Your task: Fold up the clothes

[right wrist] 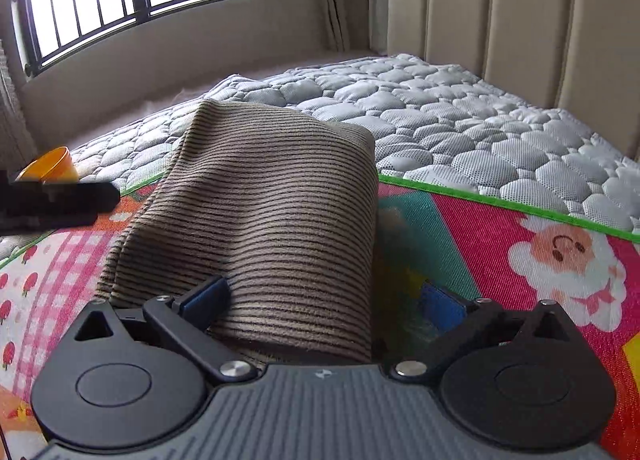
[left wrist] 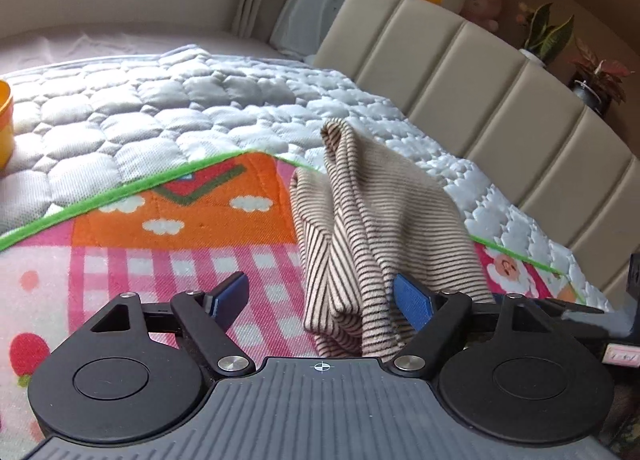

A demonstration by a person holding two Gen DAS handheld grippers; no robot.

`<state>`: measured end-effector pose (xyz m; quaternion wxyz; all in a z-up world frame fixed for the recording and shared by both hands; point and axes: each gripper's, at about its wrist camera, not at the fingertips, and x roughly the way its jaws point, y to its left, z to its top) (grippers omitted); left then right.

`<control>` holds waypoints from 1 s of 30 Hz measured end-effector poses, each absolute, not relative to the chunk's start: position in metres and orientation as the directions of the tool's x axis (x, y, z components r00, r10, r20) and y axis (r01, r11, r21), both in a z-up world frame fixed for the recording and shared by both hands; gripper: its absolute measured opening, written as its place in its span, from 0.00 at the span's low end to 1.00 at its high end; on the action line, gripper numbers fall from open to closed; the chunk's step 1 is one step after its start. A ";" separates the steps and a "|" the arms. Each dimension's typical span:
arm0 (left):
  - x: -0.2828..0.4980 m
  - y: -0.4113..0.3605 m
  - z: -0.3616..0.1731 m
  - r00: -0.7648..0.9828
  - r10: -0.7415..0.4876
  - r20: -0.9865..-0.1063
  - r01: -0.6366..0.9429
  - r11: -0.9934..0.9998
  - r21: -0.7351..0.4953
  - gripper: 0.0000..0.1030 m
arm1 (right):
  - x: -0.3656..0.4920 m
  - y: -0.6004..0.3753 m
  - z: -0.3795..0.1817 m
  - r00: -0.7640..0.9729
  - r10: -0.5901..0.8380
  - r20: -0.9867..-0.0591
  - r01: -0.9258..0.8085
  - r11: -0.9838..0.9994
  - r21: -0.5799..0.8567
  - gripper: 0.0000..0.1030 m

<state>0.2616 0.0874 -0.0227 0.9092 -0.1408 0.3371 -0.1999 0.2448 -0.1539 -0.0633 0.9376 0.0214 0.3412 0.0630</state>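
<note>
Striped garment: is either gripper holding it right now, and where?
Neither. The striped garment lies between both pairs of open fingers, unclamped: left gripper, right gripper.

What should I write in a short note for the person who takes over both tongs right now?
Left tongs: open, striped cloth between the fingers, touching the right pad, not clamped.
Right tongs: open, the same striped cloth draped between them, not gripped.
The cloth lies bunched on the colourful mat on the bed. A yellow cup stands on the bed just past the mat's far edge.
Done: the cloth looks partly folded over, not neat.
Left: grip the edges, flatten, finish folding.
</note>
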 end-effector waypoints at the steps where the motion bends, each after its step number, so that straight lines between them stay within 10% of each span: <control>1: 0.266 0.085 -0.013 0.696 -0.482 -0.533 0.296 0.868 -0.399 0.81 | 0.244 -0.153 -0.062 0.766 0.129 -0.630 -0.108 0.992 0.072 0.99; 7: 0.322 0.051 0.032 0.669 -0.584 -0.460 0.479 0.812 -0.333 0.81 | 0.209 -0.140 -0.052 0.847 0.143 -0.512 -0.182 0.983 -0.025 0.99; 20: 0.403 0.005 -0.030 0.531 -0.496 -0.688 0.451 0.852 -0.266 0.75 | 0.225 -0.155 -0.080 0.727 0.272 -0.630 -0.165 0.960 0.225 0.99; 30: 0.239 0.062 0.014 0.654 -0.372 -0.658 0.292 0.927 -0.234 0.91 | 0.156 -0.164 -0.029 0.791 0.224 -0.570 -0.147 0.973 0.179 1.00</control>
